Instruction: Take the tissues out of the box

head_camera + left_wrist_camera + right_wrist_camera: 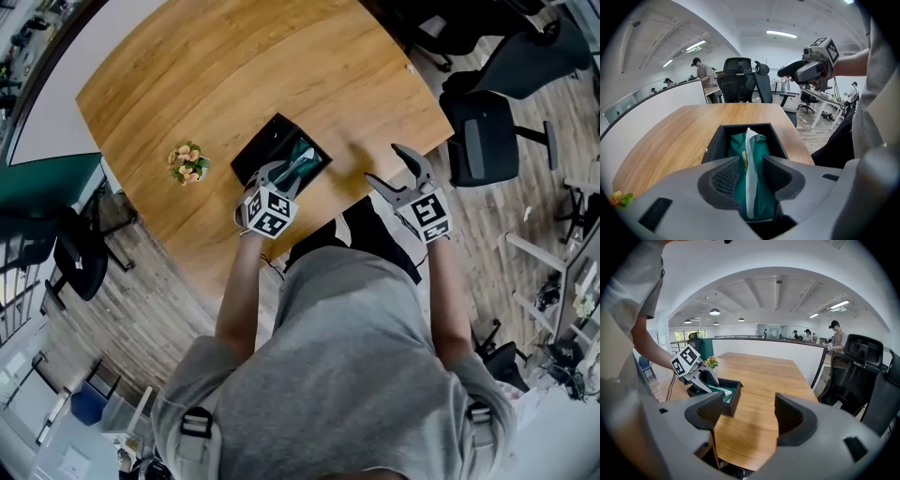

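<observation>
A black open box (265, 142) lies on the wooden table (234, 66), with a green tissue pack (762, 143) inside it. One white tissue (751, 154) stands up out of the pack. My left gripper (751, 176) is lowered over the box with that tissue between its jaws; a narrow gap shows beside each pad, so the jaws are open. In the head view the left gripper (289, 172) is at the box's near end. My right gripper (386, 164) hovers open and empty above bare table to the right of the box (729, 401).
A small bunch of flowers (188, 163) sits on the table left of the box. Black office chairs (483, 136) stand past the table's right edge. A white partition wall (651, 105) runs along the table's far side, with people at desks beyond.
</observation>
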Available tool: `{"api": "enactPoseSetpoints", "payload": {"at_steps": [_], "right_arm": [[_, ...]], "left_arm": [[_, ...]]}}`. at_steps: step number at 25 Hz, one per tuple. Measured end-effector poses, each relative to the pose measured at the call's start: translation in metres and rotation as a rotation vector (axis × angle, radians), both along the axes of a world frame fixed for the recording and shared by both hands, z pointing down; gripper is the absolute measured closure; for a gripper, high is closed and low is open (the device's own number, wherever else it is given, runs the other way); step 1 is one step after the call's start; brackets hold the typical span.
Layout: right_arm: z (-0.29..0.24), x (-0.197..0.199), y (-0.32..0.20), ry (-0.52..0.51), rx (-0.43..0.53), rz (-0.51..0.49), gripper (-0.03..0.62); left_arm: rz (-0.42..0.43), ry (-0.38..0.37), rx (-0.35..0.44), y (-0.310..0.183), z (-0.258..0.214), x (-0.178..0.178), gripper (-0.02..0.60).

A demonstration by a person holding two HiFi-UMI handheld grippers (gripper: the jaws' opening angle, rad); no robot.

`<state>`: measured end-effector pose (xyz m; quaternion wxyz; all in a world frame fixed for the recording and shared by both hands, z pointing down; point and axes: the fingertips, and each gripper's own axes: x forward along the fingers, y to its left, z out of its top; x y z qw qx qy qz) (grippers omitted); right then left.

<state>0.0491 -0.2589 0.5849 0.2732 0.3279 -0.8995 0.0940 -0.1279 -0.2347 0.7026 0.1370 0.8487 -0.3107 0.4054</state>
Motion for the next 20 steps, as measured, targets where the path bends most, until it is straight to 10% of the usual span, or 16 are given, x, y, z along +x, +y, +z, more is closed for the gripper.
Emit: {"api": "enactPoseSetpoints", "payload": {"at_steps": [6,20], "right_arm": [[0.002,0.006,-0.003,-0.005,0.002,0.006,0.24],[-0.007,0.01,-0.006,-0.029,0.028,0.019,0.241]], "left_arm": [[0.005,-0.011,-0.013,-0.005,0.006,-0.001,0.544],[-0.024,-0.033,0.048,-0.01,-0.021,-0.012,0.561]]}}
